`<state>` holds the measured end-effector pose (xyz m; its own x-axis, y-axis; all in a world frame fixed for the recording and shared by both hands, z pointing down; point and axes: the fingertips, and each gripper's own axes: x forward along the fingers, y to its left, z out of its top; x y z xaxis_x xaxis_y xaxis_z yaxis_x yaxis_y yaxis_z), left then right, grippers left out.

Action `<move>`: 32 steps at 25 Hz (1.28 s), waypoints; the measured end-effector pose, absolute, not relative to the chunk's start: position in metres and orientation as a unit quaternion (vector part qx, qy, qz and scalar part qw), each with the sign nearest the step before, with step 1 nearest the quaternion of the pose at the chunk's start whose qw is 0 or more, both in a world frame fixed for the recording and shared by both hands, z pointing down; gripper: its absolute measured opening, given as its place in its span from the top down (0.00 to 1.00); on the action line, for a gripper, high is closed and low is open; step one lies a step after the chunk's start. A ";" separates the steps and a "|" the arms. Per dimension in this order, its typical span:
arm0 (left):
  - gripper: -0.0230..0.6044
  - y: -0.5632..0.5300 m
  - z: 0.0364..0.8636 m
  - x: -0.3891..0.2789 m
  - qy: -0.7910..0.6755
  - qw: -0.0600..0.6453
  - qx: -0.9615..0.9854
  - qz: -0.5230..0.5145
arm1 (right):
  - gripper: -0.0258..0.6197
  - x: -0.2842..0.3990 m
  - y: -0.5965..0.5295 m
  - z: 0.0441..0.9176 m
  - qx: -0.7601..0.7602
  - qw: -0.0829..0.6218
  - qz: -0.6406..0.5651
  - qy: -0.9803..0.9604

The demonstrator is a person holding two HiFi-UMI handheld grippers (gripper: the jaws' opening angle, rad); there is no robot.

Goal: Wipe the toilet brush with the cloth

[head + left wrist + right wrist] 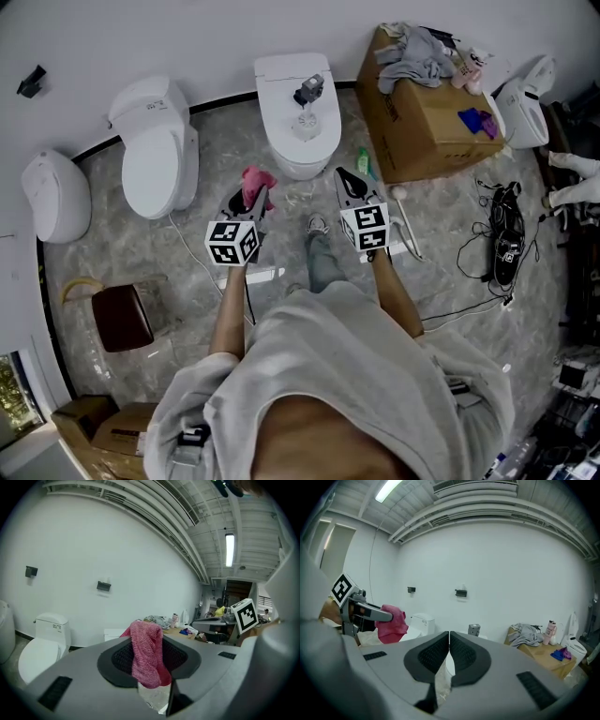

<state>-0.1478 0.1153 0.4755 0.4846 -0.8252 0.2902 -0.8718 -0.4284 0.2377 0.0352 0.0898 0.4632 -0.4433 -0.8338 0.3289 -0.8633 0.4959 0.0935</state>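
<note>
My left gripper [253, 199] is shut on a pink cloth [256, 179], which sticks up from between its jaws and folds over them [147, 654]. It hangs in the air in front of the middle toilet [300, 117]. My right gripper [345, 178] is shut with nothing in it, its pads meeting in a thin line [449, 638]. From the right gripper view the left gripper [388, 615] and the cloth [392, 626] show at the left. A white long-handled stick with a round end [406, 221], apparently the toilet brush, lies on the floor just right of the right gripper.
Two more white toilets [157, 155] [54, 195] stand along the wall at the left. A cardboard box [422, 117] with clothes on top stands at the right, with a green bottle [363, 161] at its corner. A brown stool [122, 317] is at the left, cables and shoes [506, 236] at the right.
</note>
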 end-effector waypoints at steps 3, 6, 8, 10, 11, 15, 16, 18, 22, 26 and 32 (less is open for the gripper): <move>0.74 0.091 0.480 -0.152 -0.509 0.183 0.838 0.069 | 0.91 0.030 0.061 0.466 0.495 0.160 0.046 -0.853; 0.74 0.060 0.483 -0.149 -0.512 0.185 0.836 0.073 | 0.91 0.027 0.028 0.470 0.485 0.157 0.049 -0.859; 0.74 0.036 0.483 -0.144 -0.513 0.186 0.835 0.075 | 0.91 0.027 0.003 0.471 0.478 0.156 0.051 -0.863; 0.74 0.012 0.483 -0.139 -0.514 0.188 0.834 0.077 | 0.91 0.027 -0.024 0.470 0.472 0.156 0.053 -0.866; 0.74 0.000 0.484 -0.137 -0.515 0.191 0.832 0.078 | 0.91 0.027 -0.037 0.470 0.469 0.156 0.053 -0.868; 0.74 -0.047 0.488 -0.128 -0.518 0.202 0.827 0.081 | 0.91 0.032 -0.089 0.473 0.459 0.157 0.061 -0.872; 0.74 -0.057 0.489 -0.127 -0.518 0.204 0.826 0.083 | 0.91 0.032 -0.101 0.475 0.457 0.157 0.063 -0.873; 0.74 -0.077 0.492 -0.123 -0.518 0.208 0.825 0.086 | 0.91 0.034 -0.124 0.479 0.452 0.159 0.067 -0.875; 0.74 -0.113 0.499 -0.118 -0.525 0.216 0.818 0.093 | 0.91 0.031 -0.164 0.487 0.437 0.163 0.076 -0.881; 0.74 -0.141 0.505 -0.116 -0.532 0.219 0.812 0.101 | 0.91 0.027 -0.197 0.499 0.423 0.168 0.085 -0.886; 0.74 -0.165 0.517 -0.116 -0.535 0.225 0.806 0.118 | 0.91 0.024 -0.231 0.519 0.414 0.180 0.104 -0.886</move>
